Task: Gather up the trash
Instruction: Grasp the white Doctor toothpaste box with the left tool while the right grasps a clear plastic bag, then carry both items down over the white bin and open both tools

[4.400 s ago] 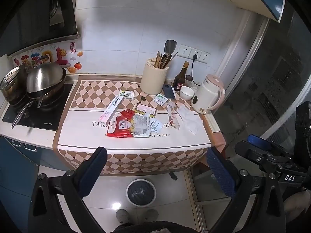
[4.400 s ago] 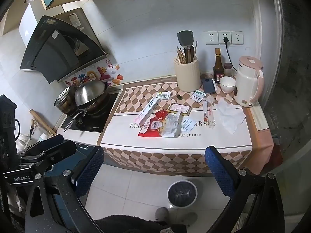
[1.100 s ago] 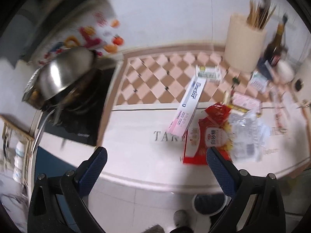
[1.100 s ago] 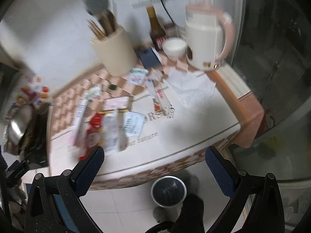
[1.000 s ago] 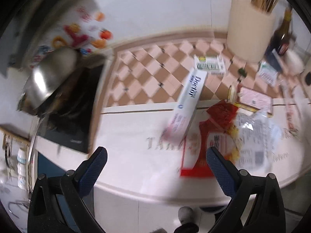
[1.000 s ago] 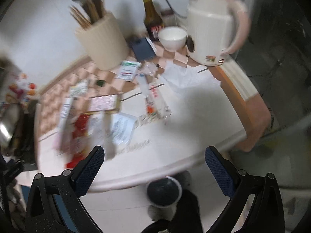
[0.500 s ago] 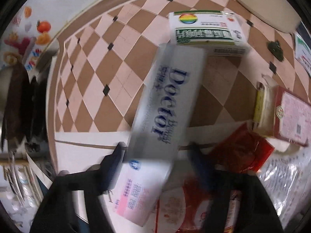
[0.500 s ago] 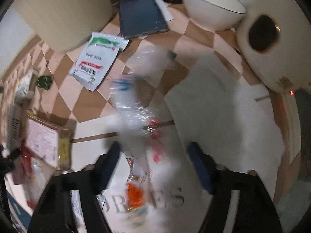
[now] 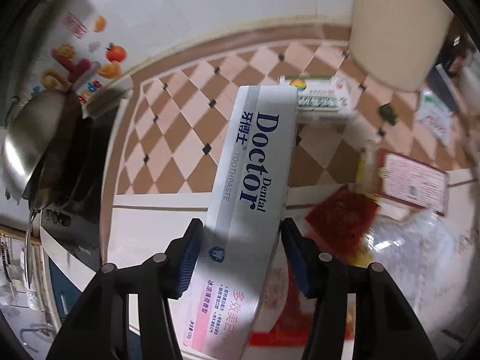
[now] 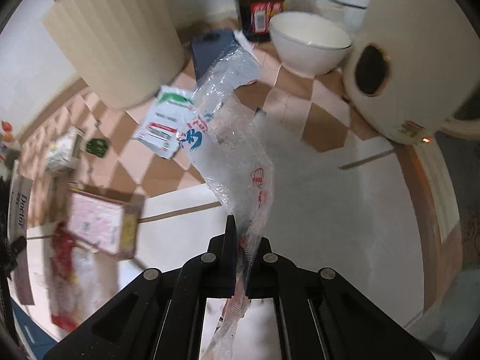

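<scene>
My left gripper [image 9: 241,247] is shut on a long silver and pink toothpaste box [image 9: 252,186] marked "Doctor Dental" and holds it tilted above the counter. My right gripper [image 10: 244,240] is shut on a long clear plastic wrapper [image 10: 231,126] with red and blue print, which hangs lifted above the counter. A red snack bag [image 9: 339,219], a clear bag [image 9: 420,246], a pink box [image 9: 414,183], a small green and white box [image 9: 321,99] and a white sachet [image 10: 165,120] lie on the checkered counter mat [image 9: 186,138].
A cream utensil holder [image 10: 117,36], a dark bottle [image 10: 258,3], a white bowl [image 10: 309,45], a dark phone [image 10: 210,48] and a cream kettle [image 10: 405,60] stand at the back right. A steel pan [image 9: 33,141] sits on the stove at left.
Both grippers came down to the counter from afar. The left one has shut on the toothpaste box and lifted it. The right one has shut on the clear wrapper and lifted it.
</scene>
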Demonstrator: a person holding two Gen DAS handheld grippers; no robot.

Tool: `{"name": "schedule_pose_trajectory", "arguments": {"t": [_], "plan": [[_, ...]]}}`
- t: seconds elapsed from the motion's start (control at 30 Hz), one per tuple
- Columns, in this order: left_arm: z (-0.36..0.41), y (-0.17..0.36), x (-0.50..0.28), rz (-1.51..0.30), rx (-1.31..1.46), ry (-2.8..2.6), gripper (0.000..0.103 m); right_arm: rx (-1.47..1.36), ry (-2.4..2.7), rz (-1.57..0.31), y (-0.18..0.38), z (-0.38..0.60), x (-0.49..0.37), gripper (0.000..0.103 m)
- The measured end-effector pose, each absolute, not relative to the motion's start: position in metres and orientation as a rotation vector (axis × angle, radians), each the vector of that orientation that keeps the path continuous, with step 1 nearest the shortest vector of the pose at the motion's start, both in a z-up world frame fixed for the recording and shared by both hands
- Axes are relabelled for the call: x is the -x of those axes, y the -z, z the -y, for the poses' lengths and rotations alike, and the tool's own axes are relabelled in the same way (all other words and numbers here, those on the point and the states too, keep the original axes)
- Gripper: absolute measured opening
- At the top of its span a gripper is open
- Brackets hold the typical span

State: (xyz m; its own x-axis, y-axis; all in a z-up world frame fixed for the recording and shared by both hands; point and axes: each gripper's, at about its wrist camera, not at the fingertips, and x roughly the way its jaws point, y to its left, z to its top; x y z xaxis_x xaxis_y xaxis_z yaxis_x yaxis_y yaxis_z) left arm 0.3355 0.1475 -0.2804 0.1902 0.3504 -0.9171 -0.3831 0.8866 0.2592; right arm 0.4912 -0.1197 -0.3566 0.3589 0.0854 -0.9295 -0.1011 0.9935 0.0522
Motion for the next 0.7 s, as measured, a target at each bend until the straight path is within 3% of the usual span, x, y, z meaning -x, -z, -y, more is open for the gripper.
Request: {"name": "schedule_pose_trajectory", "arguments": {"t": [0.33,0.7], "plan": [[-0.101,0.211,-0.239,-1.084,0.063,-0.379,0.05,-0.1,-0.109,-1.075,0.28,0.137,-0.361,0.002],[-0.027,0.206,-0.149,-1.098,0.134,-0.188,0.049,-0.174,-0.107,-1.055,0.261,0.168,-0.184,0.002]]}}
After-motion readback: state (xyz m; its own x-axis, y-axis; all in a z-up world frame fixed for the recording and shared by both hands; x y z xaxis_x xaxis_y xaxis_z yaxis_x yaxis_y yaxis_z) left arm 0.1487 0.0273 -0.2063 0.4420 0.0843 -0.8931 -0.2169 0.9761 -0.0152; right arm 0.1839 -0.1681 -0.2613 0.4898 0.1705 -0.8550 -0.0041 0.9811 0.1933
